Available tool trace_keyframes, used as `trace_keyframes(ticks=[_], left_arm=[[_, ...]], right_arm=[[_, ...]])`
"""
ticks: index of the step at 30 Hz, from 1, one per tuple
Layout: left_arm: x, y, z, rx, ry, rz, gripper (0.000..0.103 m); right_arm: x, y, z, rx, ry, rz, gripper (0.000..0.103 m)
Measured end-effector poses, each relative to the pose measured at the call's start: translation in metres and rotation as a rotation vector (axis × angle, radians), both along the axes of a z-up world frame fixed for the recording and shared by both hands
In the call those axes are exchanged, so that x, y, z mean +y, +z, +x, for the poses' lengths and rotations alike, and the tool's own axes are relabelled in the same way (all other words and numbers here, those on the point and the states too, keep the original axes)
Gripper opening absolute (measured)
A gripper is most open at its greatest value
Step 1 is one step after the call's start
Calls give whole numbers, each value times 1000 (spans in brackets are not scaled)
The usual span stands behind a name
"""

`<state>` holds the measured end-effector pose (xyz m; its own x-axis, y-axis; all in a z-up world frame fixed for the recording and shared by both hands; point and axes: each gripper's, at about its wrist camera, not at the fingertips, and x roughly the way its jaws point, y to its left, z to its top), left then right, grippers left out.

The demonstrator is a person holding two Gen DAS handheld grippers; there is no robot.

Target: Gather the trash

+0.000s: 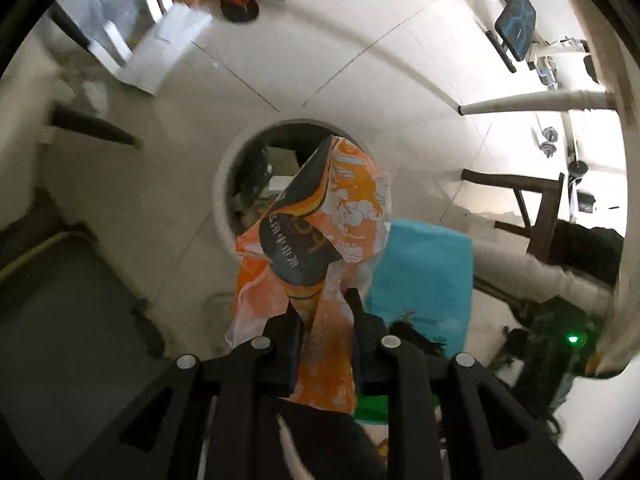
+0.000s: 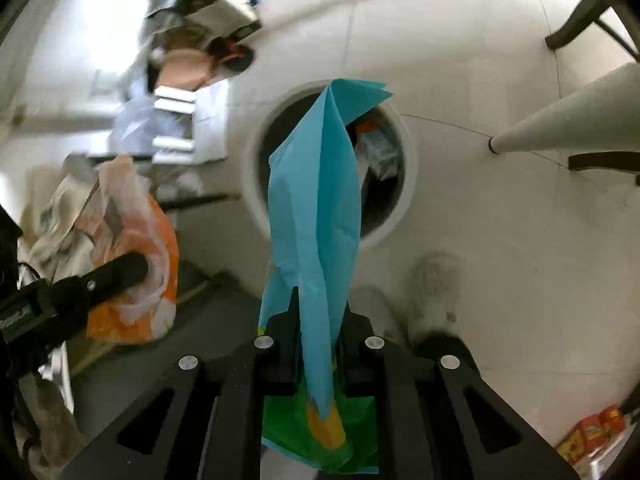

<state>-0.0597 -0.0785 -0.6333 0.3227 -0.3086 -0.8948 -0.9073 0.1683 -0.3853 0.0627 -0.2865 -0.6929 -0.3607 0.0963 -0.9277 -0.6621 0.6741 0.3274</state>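
Note:
My left gripper [image 1: 322,308] is shut on an orange and white plastic wrapper [image 1: 320,216] that hangs over the mouth of a round white trash bin [image 1: 224,184] on the floor. My right gripper [image 2: 320,304] is shut on a blue plastic bag [image 2: 316,208] with a green and yellow lower part, held above the same white bin [image 2: 404,184], which holds some trash. The blue bag shows in the left wrist view [image 1: 424,276]. The left gripper and orange wrapper [image 2: 156,264] show at the left of the right wrist view.
A white tiled floor [image 1: 360,80] lies around the bin. A dark slipper [image 1: 238,2] and white boxes [image 1: 160,40] lie beyond it. White table legs [image 1: 532,102] and a dark wooden stool [image 1: 532,208] stand at the right. A grey mat [image 1: 68,312] lies at the left.

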Motion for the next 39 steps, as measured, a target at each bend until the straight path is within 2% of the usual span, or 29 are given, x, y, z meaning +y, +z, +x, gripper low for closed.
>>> trace_keyframes(ticks=[1, 5, 7, 11, 12, 13, 14, 15, 16, 17, 18, 19, 21, 26, 28, 32, 39], left_arm=[[8, -19, 6, -8, 3, -3, 20], [25, -64, 17, -36, 0, -33, 20], [29, -80, 23, -37, -7, -42, 20], [26, -91, 27, -34, -32, -67, 22], [25, -90, 25, -29, -32, -67, 30], [24, -89, 24, -22, -35, -63, 48], [24, -87, 24, -17, -44, -52, 59], [25, -85, 22, -13, -49, -40, 78], [24, -82, 19, -11, -48, -26, 88], [24, -80, 14, -9, -44, -21, 92], [23, -76, 11, 3, -44, -15, 98], [21, -75, 6, 20, -50, -2, 99], [16, -64, -1, 82, -77, 59, 100], [-16, -22, -5, 346, -254, 321, 100], [-32, -5, -7, 424, -308, 385, 100], [-57, 35, -12, 462, -333, 404, 101], [-76, 119, -4, 418, -341, 388, 102]], right_arm=[[6, -19, 4, -4, -1, 0, 14], [29, -59, 17, -24, 13, 8, 14], [39, -74, 23, -35, 15, 11, 14], [54, -93, 41, -40, -5, 5, 16], [56, -99, 44, -35, -13, -2, 21], [58, -104, 46, -23, -21, -7, 22], [59, -109, 47, -3, -29, -7, 23], [59, -112, 49, 7, -31, -3, 30], [58, -113, 48, 9, -26, -1, 45], [59, -112, 47, 2, -19, -3, 57], [62, -113, 44, -3, -14, -1, 87], [60, -109, 44, -31, -4, -4, 103], [59, -99, 41, -101, 20, -15, 103], [43, -58, 30, -285, 81, -66, 103], [33, -36, 23, -330, 98, -91, 103], [19, 14, 13, -359, 99, -116, 103], [-17, 130, 3, -315, 84, -62, 103]])
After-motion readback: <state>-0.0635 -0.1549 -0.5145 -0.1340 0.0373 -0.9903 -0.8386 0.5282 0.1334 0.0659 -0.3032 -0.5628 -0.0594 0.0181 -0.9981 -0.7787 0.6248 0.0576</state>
